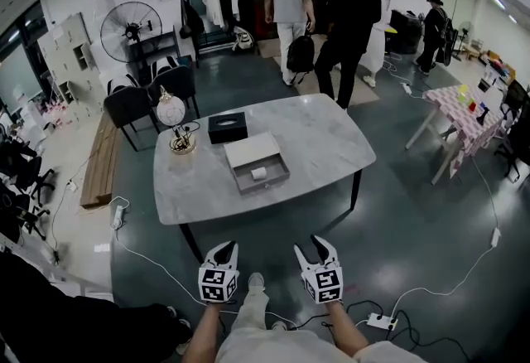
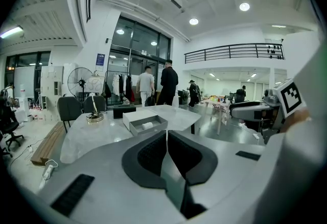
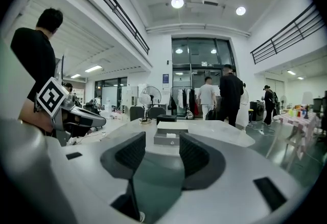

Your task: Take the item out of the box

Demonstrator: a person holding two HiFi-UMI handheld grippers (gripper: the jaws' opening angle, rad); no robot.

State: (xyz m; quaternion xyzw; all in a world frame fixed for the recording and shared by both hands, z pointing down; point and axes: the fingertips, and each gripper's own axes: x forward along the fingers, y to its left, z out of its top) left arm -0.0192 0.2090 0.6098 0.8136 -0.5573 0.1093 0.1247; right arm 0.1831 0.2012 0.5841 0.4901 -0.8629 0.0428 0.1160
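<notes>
A grey box (image 1: 248, 156) lies on the marble table (image 1: 315, 142) with its drawer pulled out toward me. A small white item (image 1: 259, 174) rests in the drawer. Both grippers hang over the floor short of the table's near edge, well away from the box. My left gripper (image 1: 222, 254) is shut and empty, its jaws touching. My right gripper (image 1: 315, 250) is open and empty. The left gripper view has the left gripper (image 2: 167, 138) below the box (image 2: 134, 119) and item (image 2: 147, 126). In the right gripper view the box (image 3: 171, 137) shows between the right gripper's (image 3: 162, 143) jaws, far off.
A black tissue box (image 1: 227, 127) and a globe lamp (image 1: 172, 113) stand on the table's far left. Dark chairs (image 1: 131, 104) and a fan (image 1: 131, 31) are behind. Several people (image 1: 346, 17) stand beyond the table. Cables and a power strip (image 1: 381, 321) lie on the floor.
</notes>
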